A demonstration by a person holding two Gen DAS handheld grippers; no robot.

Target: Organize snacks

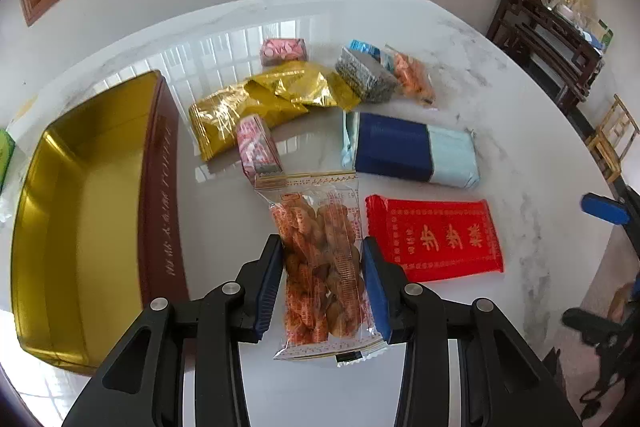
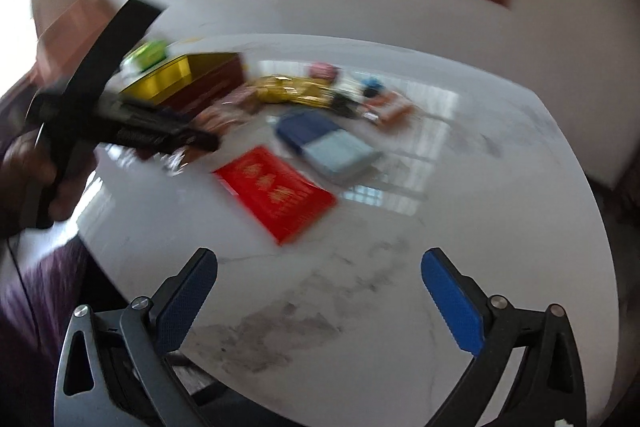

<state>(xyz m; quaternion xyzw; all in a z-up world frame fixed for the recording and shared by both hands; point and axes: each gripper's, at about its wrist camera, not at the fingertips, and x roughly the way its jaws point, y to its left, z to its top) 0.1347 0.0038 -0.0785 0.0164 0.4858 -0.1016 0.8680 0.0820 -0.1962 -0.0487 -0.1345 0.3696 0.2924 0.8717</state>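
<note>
Left tongs (image 1: 323,287) gripping peanut packet (image 1: 320,267), red packet (image 1: 434,237) beside

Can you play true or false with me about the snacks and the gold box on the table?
1. The left gripper is closed on the clear bag of orange snacks. True.
2. The gold box is full of snacks. False: nothing shows inside it.
3. The red packet lies on the table. True.
4. The right gripper holds the red packet. False: it is open and holds nothing.
5. The blue packet sits inside the gold box. False: it lies on the table, behind the red packet.
</note>
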